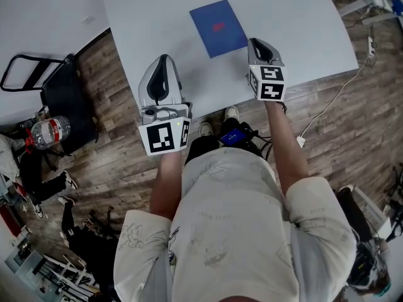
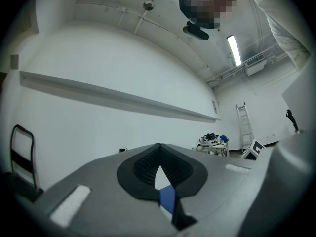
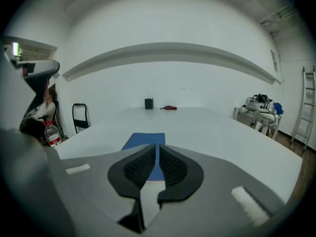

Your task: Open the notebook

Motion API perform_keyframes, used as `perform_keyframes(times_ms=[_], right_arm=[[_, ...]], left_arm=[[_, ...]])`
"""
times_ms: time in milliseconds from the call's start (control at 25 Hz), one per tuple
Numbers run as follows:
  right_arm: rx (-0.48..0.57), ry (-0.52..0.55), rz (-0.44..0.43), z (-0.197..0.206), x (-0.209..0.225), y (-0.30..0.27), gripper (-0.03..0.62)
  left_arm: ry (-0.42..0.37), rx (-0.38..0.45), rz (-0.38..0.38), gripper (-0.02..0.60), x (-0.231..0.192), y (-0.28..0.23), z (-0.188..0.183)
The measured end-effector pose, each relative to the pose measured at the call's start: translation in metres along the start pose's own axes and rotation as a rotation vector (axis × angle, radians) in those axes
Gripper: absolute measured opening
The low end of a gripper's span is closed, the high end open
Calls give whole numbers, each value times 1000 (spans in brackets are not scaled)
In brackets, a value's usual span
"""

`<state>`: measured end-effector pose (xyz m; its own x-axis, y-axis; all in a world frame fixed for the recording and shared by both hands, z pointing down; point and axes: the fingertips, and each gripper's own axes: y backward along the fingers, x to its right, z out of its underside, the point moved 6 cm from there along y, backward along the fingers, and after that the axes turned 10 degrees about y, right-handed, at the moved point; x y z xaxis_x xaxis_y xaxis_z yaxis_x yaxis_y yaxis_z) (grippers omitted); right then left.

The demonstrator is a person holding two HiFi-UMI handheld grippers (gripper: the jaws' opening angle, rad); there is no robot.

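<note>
White shirt fills the near side. Farther off, the big white table holds the blue notebook, still closed flat. Left gripper is clenched on nothing. The right gripper, jaws a crack apart and empty, is near its right corner. Opening is all left.

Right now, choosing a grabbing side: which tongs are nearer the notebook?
Right. The right tongs sit beside the notebook's near right corner; left tongs hang farther off, near-left of it.
</note>
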<state>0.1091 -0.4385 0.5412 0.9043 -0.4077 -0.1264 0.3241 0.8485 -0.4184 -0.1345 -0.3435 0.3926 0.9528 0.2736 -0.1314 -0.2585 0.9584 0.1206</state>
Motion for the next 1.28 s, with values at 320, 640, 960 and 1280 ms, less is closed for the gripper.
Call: perform_keyframes(times_ms=[320, 640, 960, 1280], right_arm=[[-111, -7, -22, 21, -5, -22, 57], [-229, -30, -25, 40, -6, -36, 78], [-337, -88, -40, 61, 0, -51, 107], [-374, -132, -47, 61, 4, -57, 117]], left_arm=[[3, -3, -9, 17, -5, 0, 3], [4, -11, -10, 17, -6, -1, 3], [6, -21, -1, 17, -2, -4, 9], [4, -29, 1, 17, 0, -5, 7]])
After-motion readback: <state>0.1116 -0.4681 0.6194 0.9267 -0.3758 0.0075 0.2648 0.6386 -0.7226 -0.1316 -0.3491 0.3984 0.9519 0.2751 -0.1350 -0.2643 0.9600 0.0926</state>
